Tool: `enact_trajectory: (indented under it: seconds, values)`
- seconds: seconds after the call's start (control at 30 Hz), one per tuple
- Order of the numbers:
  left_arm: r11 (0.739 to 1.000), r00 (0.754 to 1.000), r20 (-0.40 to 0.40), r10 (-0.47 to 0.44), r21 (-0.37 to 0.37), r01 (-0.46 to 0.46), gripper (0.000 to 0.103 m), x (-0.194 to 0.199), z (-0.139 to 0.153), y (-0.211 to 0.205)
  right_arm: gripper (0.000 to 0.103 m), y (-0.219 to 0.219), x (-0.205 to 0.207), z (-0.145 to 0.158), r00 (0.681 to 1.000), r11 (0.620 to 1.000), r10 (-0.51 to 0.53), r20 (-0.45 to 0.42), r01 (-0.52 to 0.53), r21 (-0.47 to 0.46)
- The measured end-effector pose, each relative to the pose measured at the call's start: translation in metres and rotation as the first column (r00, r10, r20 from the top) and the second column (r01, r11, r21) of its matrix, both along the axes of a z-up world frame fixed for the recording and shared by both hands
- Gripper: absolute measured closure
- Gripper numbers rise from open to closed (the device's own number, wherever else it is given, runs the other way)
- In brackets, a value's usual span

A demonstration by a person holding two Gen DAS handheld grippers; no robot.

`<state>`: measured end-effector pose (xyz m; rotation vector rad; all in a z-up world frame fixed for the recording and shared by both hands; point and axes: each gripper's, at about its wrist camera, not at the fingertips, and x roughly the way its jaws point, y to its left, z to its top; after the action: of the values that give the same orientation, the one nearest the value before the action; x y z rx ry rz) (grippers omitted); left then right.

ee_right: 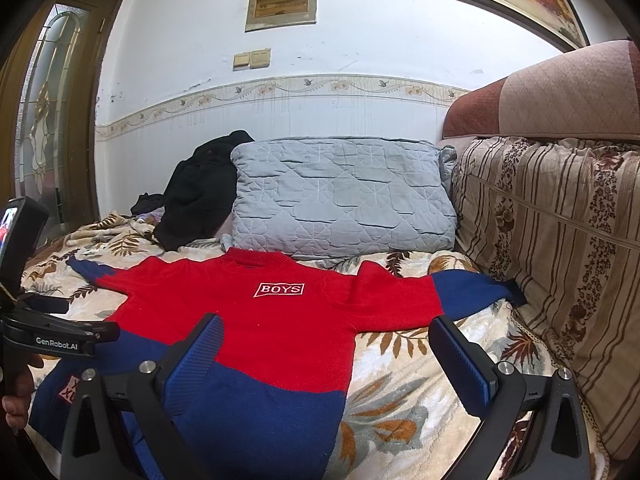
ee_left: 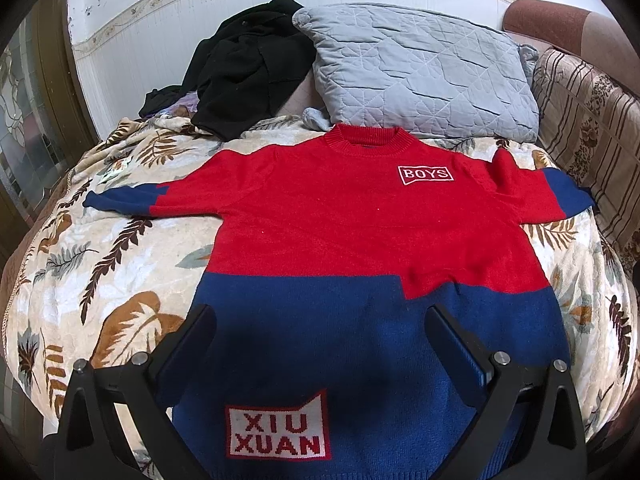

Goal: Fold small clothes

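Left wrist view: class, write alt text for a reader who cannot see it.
A red and blue knitted child's sweater lies flat, front up, sleeves spread, on a leaf-patterned cream blanket. The open left gripper hovers over its blue hem. Behind the collar sit a grey quilted pillow and a crumpled black garment.

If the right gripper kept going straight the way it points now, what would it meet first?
Most likely the red and blue sweater lying flat on the leaf-print blanket. The right gripper is open and tilted down over the sweater's right side, near its edge. Depth is unclear, so it might land on the blanket instead.
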<state>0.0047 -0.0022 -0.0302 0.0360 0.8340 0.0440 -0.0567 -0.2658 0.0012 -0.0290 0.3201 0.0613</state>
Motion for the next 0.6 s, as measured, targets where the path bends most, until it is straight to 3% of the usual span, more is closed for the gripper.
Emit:
enact_trajectory:
  seconds: [0.17,0.27,0.33,0.4,0.5,0.6]
  values:
    - [1.000,1.000,0.003,-0.008,-0.020,0.008,0.000,0.003,-0.001,0.006,0.000,-0.001,0.001,-0.002,1.000,1.000,0.005,-0.009,-0.005,0.002]
    - [0.996,1.000,0.013,-0.006,-0.085,0.007,0.000,0.009,-0.002,0.031,0.000,-0.007,0.007,-0.006,0.998,0.999,0.023,-0.059,-0.021,0.039]
    - [0.993,0.999,0.017,0.034,-0.114,-0.032,0.000,0.016,-0.004,0.061,0.000,-0.022,0.014,-0.008,0.992,0.992,0.047,-0.116,-0.033,0.124]
    - [0.985,0.994,0.023,0.107,-0.135,-0.103,0.000,0.027,-0.006,0.102,0.000,-0.047,0.025,-0.012,0.982,0.963,0.079,-0.173,-0.031,0.268]
    - [0.962,0.970,0.008,0.244,-0.131,-0.241,0.000,0.048,-0.016,0.169,0.000,-0.102,0.055,-0.026,0.958,0.861,0.098,-0.268,0.054,0.507]
    - [0.916,0.927,-0.027,0.373,-0.148,-0.373,0.000,0.065,-0.029,0.233,0.004,-0.167,0.094,-0.041,0.945,0.720,0.060,-0.321,0.182,0.669]
